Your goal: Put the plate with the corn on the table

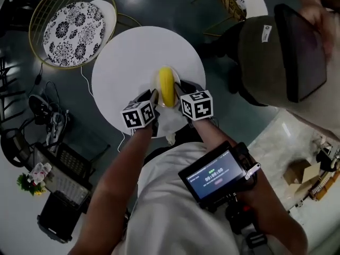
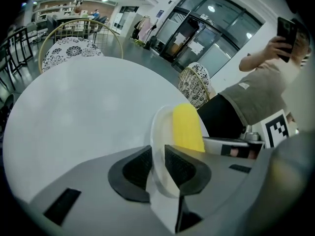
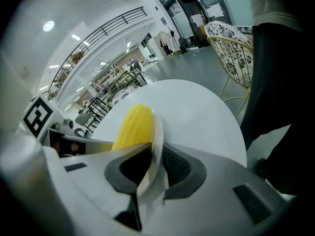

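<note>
Left gripper (image 2: pixel 158 163): it is clamping the left rim of the plate (image 2: pixel 160 127), one ribbed pad above the thin edge and one below.
Right gripper (image 3: pixel 153 161): it is pinching the opposite rim the same way, so both jaw pairs are bearing on the plate and nothing else.
Corn (image 1: pixel 166 85): it is lying lengthwise along the middle of the plate, between the two grippers, with nothing holding it but the plate's shallow dish.
Plate's place: it is sitting over the table (image 1: pixel 127 57), in the half towards the near edge and roughly centred between the left and right edges. No view is showing whether its base is touching the top or hanging just above it.
Step in hand: by my reading, the plate is being lowered or settled and both grips are yet to be released.
Risk, tilt: if one gripper is dropping or letting go ahead of the other, the plate is likely to tip and the round cob to roll off towards the low side.
Risk, grip: the pads are biting only the outer rim – a smooth, thin edge that could be slipping out under the load.
Risk, placement: the plate is lying closer to the near edge than to the middle, so a backward drag on release could be pulling it towards that edge.
</note>
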Available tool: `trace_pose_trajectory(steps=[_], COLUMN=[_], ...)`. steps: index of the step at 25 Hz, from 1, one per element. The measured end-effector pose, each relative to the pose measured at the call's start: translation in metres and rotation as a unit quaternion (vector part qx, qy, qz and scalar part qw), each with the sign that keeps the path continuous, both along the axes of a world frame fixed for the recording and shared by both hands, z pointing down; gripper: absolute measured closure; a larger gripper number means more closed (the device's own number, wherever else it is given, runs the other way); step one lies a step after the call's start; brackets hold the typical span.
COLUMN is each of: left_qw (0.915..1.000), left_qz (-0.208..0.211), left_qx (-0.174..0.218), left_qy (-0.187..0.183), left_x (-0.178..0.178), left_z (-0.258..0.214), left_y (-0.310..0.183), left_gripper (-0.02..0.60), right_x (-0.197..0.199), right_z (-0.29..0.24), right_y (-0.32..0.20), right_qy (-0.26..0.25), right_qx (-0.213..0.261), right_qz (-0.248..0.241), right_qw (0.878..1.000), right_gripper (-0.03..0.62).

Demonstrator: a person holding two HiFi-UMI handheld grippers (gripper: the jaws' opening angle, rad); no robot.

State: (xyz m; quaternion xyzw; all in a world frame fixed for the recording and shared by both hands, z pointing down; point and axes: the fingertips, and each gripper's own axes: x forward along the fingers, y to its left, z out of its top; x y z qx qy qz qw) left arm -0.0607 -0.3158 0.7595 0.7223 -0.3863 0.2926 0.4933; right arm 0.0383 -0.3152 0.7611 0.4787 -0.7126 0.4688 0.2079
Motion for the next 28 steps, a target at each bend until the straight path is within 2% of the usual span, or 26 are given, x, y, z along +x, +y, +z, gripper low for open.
trace_pose_trajectory(steps=[3,7,15,21,28], left_qw=[1.0000,0.9999,0.9991,0.9959,0.9923], left_qz=[-0.003,-0.012,-0.029,-0.046,-0.059], left_qx=[0.004,0.008,0.032,0.073,0.100], left_qy=[0.000,-0.001,0.003,0.026,0.044], left_x=[0.000,-0.008,-0.021,-0.036,-0.059], left_z=[-0.001,0.000,-0.016,-0.045,-0.076], left_y=[0.001,-0.001,0.007,0.027,0.067], left_gripper=[0.484,0.483,0.483,0.485,0.485], right_x=[0.002,0.003,0.028,0.029,0.004], right_z=[0.000,0.001,-0.013,-0.042,-0.071], right_y=[0.001,0.000,-0.007,0.005,0.039], right_qy=[0.009,0.008,0.007,0.014,0.009], right_qx=[0.000,0.004,0.035,0.072,0.092], right_qz=[-0.001,0.006,0.062,0.053,0.025], right_qw=[1.000,1.000,0.997,0.996,0.995], right_gripper=[0.529,0.528,0.528,0.533,0.533])
